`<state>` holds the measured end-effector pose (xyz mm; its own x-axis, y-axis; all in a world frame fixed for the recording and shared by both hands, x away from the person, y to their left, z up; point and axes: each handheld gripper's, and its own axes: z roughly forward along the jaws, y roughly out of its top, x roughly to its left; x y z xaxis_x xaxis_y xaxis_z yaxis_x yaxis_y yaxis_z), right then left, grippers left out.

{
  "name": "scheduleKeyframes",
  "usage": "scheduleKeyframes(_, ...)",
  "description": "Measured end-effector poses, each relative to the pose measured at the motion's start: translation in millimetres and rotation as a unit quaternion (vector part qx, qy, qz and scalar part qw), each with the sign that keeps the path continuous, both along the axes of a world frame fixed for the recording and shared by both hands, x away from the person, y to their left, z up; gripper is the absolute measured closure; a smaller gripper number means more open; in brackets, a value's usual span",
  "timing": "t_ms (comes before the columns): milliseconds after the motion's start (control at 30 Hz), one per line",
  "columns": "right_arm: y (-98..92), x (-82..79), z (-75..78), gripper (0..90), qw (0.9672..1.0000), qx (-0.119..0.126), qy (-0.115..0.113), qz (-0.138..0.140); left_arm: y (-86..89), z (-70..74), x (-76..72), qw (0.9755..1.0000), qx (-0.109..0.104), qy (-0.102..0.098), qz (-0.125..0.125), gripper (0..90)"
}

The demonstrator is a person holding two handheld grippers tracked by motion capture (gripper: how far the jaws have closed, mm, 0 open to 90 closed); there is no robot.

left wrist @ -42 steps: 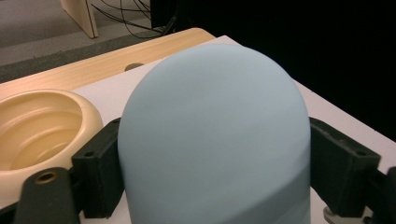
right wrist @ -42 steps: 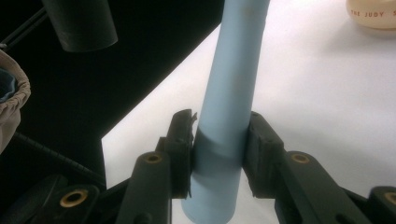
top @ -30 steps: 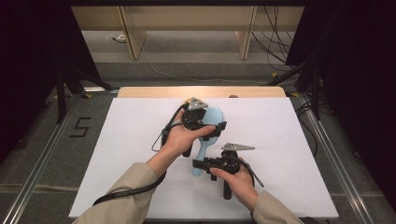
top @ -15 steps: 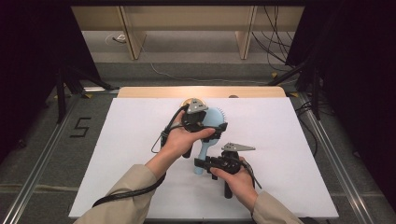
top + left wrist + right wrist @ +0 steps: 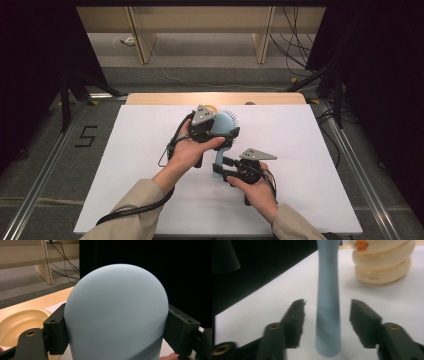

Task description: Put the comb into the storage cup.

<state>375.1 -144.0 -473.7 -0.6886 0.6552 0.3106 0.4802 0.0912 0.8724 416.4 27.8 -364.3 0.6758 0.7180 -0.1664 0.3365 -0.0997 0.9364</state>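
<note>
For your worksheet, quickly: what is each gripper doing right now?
Left gripper: shut on the blue hairbrush head.
Right gripper: open, jaws just opened, brush handle between them, untouched.

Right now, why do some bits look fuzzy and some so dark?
In the left gripper view the brush sits so close that it looks soft, with black behind it. In the right gripper view the jaws are blurred, and the brush handle and cream stack are slightly soft. In the high view the white table is bright and evenly lit, the room's sides dark.

Pale blue hairbrush (image 5: 222,131), head clamped from both sides, handle (image 5: 328,302) down toward the table.
</note>
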Motion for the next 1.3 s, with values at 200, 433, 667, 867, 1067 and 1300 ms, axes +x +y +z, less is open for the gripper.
scheduleKeyframes(200,-6.8,1.4,9.6,16.8,0.9992,-0.011,-0.038,-0.003,2.2,-0.4,1.6,0.9996,0.002,-0.016,0.024,19.7)
scheduleKeyframes(433,-21.0,-1.7,16.7,15.0,0.9976,-0.032,-0.061,-0.003,11.1,3.6,5.1,0.9982,0.000,-0.030,0.053,19.7)
scheduleKeyframes(667,-35.5,-1.1,17.9,13.1,0.9964,-0.049,-0.069,-0.006,20.9,7.5,8.0,0.9968,-0.003,-0.040,0.070,19.7)
scheduleKeyframes(867,-52.7,-3.9,17.5,12.9,0.9957,-0.056,-0.071,-0.018,33.2,12.6,10.7,0.9952,-0.009,-0.046,0.086,19.7)
scheduleKeyframes(1067,-67.1,-7.2,18.1,12.7,0.9949,-0.059,-0.076,-0.032,43.7,15.7,13.0,0.9939,-0.012,-0.048,0.099,19.7)
scheduleKeyframes(1300,-79.4,-10.6,17.8,12.6,0.9942,-0.060,-0.078,-0.043,50.9,18.4,15.4,0.9929,-0.014,-0.050,0.107,19.7)
